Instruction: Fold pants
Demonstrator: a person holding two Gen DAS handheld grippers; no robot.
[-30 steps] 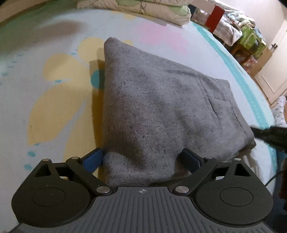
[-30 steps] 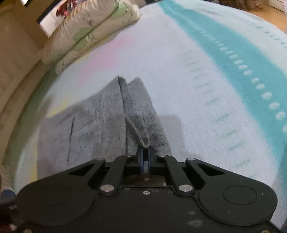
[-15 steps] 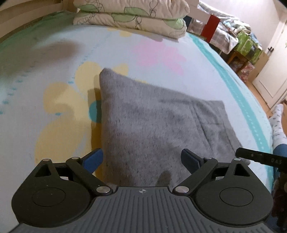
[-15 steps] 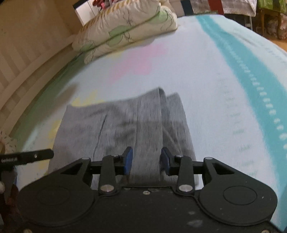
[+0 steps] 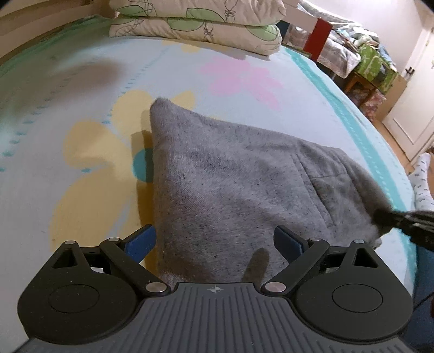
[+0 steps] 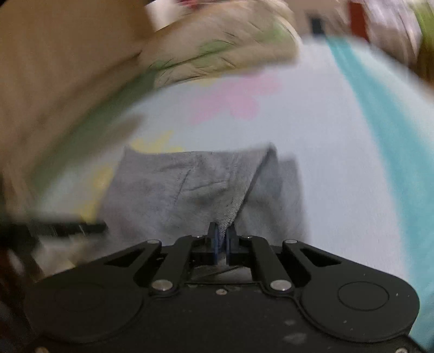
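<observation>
Folded grey sweatpants lying on a flower-print bed sheet below stacked pillows, near edge between wide-open left tongs, no pad pressing the cloth, right tongs pinched shut on a raised fold of the fabric.

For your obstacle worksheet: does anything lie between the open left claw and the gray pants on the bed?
Nothing visible does. The left claw already straddles the near edge of the gray pants, its blue pads apart on either side.
</observation>
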